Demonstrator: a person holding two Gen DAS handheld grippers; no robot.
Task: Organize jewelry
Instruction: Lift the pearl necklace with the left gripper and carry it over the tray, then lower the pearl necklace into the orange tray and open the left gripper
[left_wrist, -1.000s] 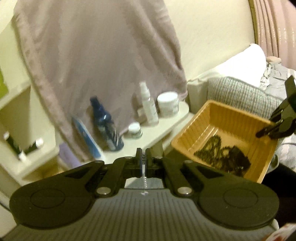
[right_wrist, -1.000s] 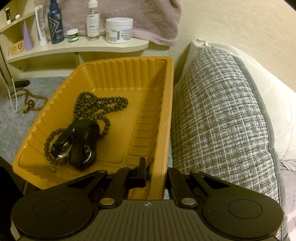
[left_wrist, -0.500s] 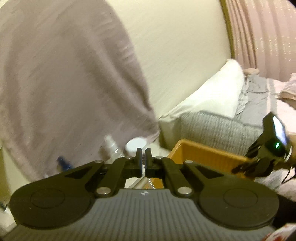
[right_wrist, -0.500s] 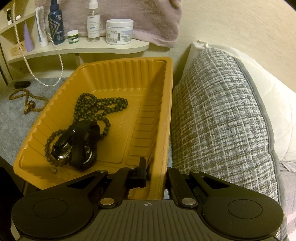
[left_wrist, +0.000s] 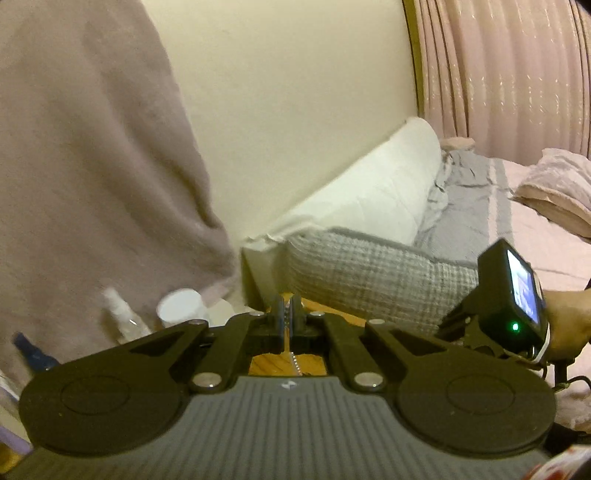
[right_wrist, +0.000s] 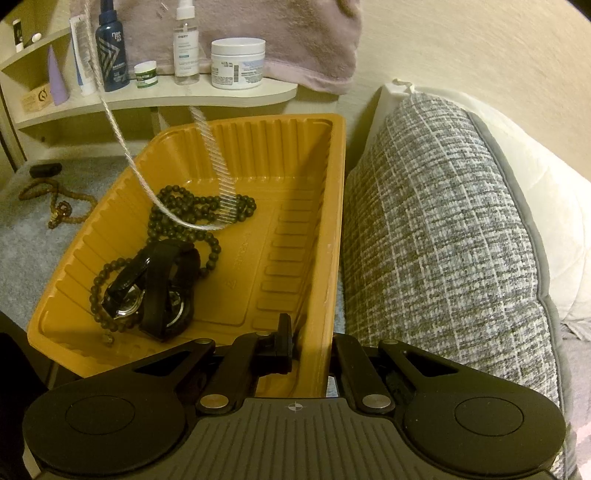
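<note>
Right wrist view: orange tray (right_wrist: 325, 206) is filling centre frame, right gripper (right_wrist: 312, 343) at bottom centre is clamping the tray's near right wall, jaws narrow around the rim. Tray looks like thin ribbed plastic, light, probably flexing if squeezed hard, so the rim grip seems right. Grey cushion (right_wrist: 443, 229) is sitting just beside the tray on the right. Pale bead necklace (right_wrist: 122, 136) is dangling from upper left, its low loop hanging over the dark bead string (right_wrist: 199, 206) and watches (right_wrist: 155, 291) inside. Left wrist view: left gripper (left_wrist: 288, 325) is pinching the necklace, jaws nearly closed. Likely light, limp, slippery; swinging, blurred. Brown bead string (right_wrist: 55, 210) is lying outside, left of the tray.
</note>
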